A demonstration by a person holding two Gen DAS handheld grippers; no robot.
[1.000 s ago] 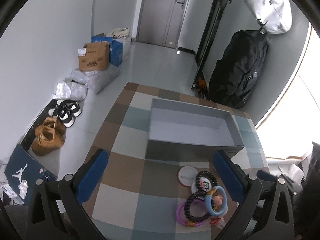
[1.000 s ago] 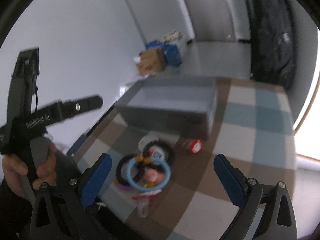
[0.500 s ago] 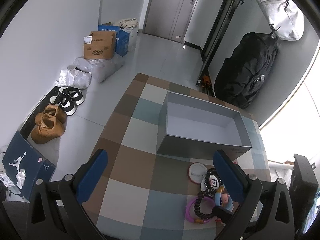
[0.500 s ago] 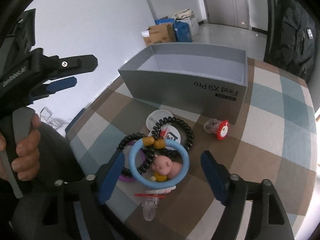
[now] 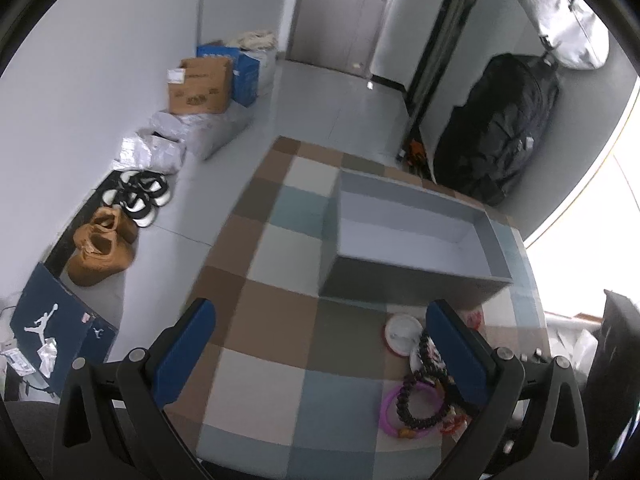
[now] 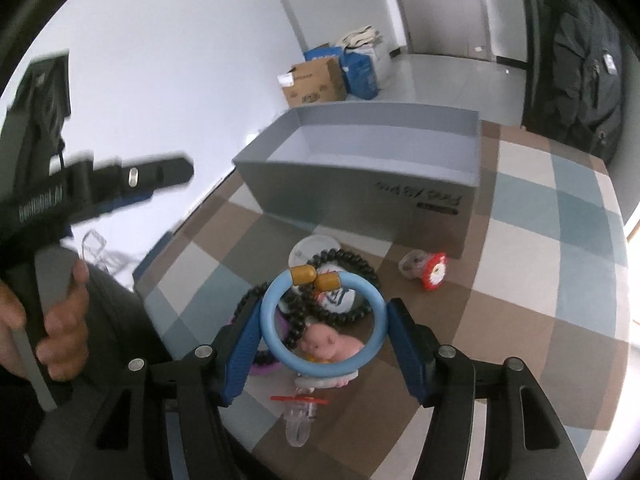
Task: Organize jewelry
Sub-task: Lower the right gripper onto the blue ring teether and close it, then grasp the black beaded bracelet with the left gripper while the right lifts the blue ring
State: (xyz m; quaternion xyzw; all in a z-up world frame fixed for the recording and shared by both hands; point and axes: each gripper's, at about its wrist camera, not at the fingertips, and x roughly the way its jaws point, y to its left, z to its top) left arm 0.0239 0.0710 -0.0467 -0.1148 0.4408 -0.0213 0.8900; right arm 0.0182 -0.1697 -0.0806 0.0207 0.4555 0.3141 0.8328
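A pile of jewelry lies on the checked tabletop in front of an empty grey box, which also shows in the left wrist view. My right gripper has its blue pads closed against both sides of a light-blue bangle with a pink pig charm. Under it lie black bead bracelets, a purple ring and round white discs. My left gripper is open and empty, held left of the pile.
A small red-capped item lies right of the pile near the box. A clear clip with a red part lies at the table's front edge. Shoes, cardboard boxes and a black bag stand on the floor beyond the table.
My right gripper moved forward over the pile and its jaws narrowed from wide open until they touch the light-blue bangle. The left gripper shifted a little and stayed open.
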